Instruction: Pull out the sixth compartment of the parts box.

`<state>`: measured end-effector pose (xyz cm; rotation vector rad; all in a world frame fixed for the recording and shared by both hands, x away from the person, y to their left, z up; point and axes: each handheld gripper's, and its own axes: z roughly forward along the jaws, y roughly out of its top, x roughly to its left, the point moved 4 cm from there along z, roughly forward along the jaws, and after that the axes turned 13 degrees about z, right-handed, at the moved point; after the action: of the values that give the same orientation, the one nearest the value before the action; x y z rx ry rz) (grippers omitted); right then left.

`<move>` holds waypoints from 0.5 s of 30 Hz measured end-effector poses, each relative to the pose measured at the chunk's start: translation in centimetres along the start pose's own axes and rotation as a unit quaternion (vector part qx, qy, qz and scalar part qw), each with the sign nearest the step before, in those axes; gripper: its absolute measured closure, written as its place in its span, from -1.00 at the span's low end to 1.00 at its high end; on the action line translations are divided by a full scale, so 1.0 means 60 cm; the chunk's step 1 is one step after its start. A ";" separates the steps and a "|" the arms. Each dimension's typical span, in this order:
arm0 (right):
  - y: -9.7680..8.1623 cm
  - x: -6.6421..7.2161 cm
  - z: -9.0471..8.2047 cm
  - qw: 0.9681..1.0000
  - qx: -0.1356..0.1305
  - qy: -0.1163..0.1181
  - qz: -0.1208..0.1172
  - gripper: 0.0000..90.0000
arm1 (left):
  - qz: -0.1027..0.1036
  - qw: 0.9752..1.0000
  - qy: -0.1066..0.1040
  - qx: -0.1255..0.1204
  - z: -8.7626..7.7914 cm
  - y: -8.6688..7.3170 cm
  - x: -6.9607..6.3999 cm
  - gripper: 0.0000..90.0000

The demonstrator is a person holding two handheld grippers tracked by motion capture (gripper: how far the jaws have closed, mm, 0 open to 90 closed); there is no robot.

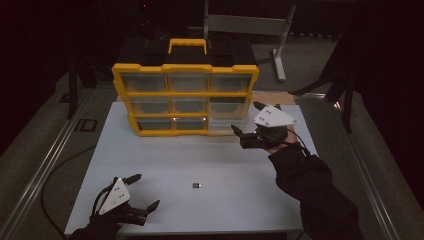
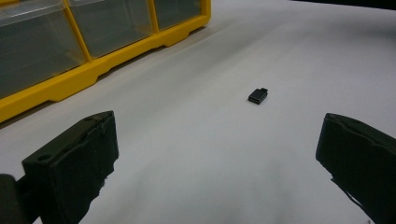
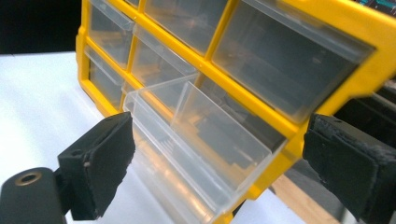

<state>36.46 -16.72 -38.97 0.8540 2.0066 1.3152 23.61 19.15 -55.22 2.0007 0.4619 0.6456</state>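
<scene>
**Yellow organiser with one drawer out, small black adapter waiting on the desk**

Yellow plastic frames the drawer organiser (image 1: 185, 93), which stands at the far side of the white desk (image 1: 165, 165) and serves as the landmark. Well in front of it and to its left, the left gripper (image 1: 142, 191) rests low near the desk's front edge, fingers (image 2: 74, 158) spread wide with nothing between them, aimed toward the black adapter (image 1: 196, 185). That small piece lies alone on the bare desk, well in front of the organiser's middle column; placed there, it is probably meant for the drawer. Just off the organiser's lower right corner, the right gripper (image 1: 246, 118) hangs with its fingers (image 3: 100, 161) fully apart and holding nothing; it likely opened the clear drawer (image 3: 196, 140) to receive the part.

From the high view the bottom-right drawer's state is hard to read. The right gripper view shows it plainly pulled out, tilted and apparently empty. The left gripper view gives the adapter's shape, a short black block with a narrower end.
</scene>
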 end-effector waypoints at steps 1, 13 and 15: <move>-0.005 -0.004 -0.003 1.000 -0.001 0.008 0.005 -0.82 | 0.001 1.000 0.001 0.000 0.000 0.000 0.000 -1.00; -0.069 -0.035 -0.040 0.998 -0.019 0.014 0.061 -0.82 | 0.000 1.000 0.001 0.002 0.001 -0.001 0.001 -1.00; -0.081 -0.039 -0.044 0.998 -0.022 0.021 0.061 -0.82 | -0.001 1.000 0.001 0.002 0.001 -0.001 0.001 -1.00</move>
<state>34.96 -21.48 -42.30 0.9500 1.9764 1.4503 23.68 19.17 -55.27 2.0027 0.4663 0.6458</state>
